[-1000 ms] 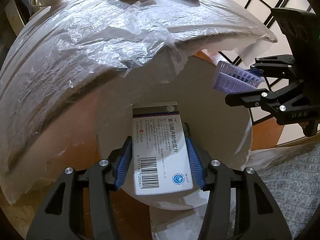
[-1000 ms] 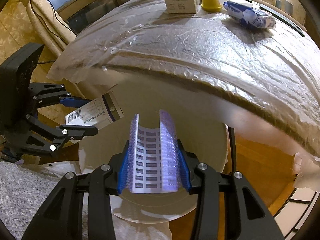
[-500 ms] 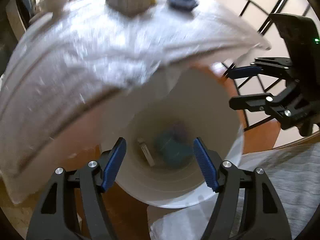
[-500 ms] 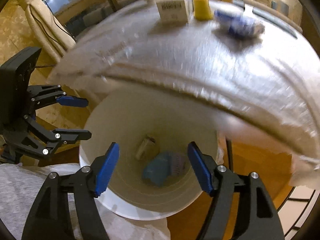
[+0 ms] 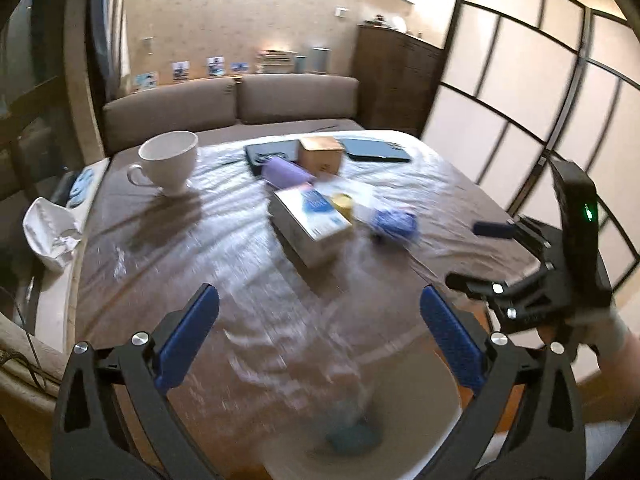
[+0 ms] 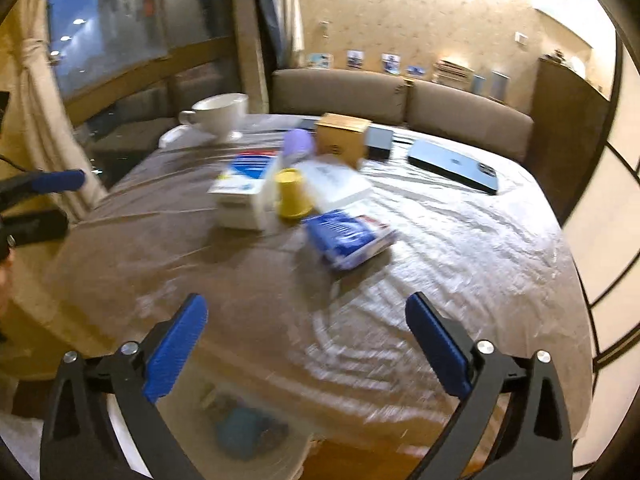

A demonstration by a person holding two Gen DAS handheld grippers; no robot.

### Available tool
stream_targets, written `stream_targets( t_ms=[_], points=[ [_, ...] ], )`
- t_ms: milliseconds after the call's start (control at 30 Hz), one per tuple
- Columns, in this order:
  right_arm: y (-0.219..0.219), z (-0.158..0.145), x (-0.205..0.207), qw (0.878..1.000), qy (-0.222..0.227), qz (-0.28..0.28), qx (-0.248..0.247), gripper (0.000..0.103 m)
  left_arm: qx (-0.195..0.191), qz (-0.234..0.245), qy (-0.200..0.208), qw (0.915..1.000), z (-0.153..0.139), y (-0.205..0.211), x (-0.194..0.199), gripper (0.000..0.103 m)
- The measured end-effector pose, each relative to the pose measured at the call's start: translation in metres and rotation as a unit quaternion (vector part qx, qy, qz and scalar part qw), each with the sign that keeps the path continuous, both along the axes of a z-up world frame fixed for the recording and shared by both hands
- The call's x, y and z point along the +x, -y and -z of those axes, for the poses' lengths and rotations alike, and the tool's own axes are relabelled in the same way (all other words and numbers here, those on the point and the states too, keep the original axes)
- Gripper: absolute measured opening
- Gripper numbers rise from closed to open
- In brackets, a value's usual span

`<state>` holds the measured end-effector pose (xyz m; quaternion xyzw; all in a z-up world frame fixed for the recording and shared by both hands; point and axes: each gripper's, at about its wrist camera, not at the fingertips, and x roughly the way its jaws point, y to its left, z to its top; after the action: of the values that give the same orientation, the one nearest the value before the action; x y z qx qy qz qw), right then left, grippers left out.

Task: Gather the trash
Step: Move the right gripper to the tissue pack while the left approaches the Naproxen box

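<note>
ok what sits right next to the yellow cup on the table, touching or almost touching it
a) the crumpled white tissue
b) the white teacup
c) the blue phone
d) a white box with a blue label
d: in the right wrist view the yellow cup stands right beside the white box with a blue label, while the white teacup and the blue phone sit well apart, further back on the table.

Left gripper [image 5: 320, 320] and right gripper [image 6: 306, 328]: black angular frames, silver screws, blue ribbed pads [image 5: 188, 330]. Right unit's black housing shows a green LED [image 5: 588, 213]. Pale glove [image 5: 608, 326] on its hand.
</note>
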<state>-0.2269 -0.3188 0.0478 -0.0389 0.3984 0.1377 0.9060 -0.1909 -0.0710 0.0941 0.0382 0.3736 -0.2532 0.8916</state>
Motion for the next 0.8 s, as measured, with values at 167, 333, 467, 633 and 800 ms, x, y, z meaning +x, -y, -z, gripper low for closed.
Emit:
stream_targets(
  t_ms=[167, 333, 467, 633, 800],
  points=[
    [-0.002, 0.009, 0.029, 1.000, -0.007, 0.011, -0.021, 0.098, 0.013, -0.017, -0.013, 0.9997, 0.014, 0.009, 0.040, 0.101],
    [-0.003, 0.013, 0.045, 1.000, -0.012, 0.012, -0.026, 0.098, 0.017, -0.021, -0.028, 0.9992, 0.019, 0.020, 0.057, 0.101],
    [-0.004, 0.018, 0.054, 0.999, -0.020, 0.013, -0.024, 0.098, 0.024, -0.029, -0.038, 0.9986, 0.026, 0.027, 0.067, 0.101],
    [-0.003, 0.024, 0.066, 0.999, -0.028, 0.018, -0.026, 0.098, 0.040, -0.039, -0.049, 0.9973, 0.036, 0.036, 0.080, 0.101],
    [-0.002, 0.027, 0.076, 0.999, -0.031, 0.021, -0.025, 0.098, 0.046, -0.046, -0.062, 0.9959, 0.043, 0.041, 0.089, 0.101]
  ],
)
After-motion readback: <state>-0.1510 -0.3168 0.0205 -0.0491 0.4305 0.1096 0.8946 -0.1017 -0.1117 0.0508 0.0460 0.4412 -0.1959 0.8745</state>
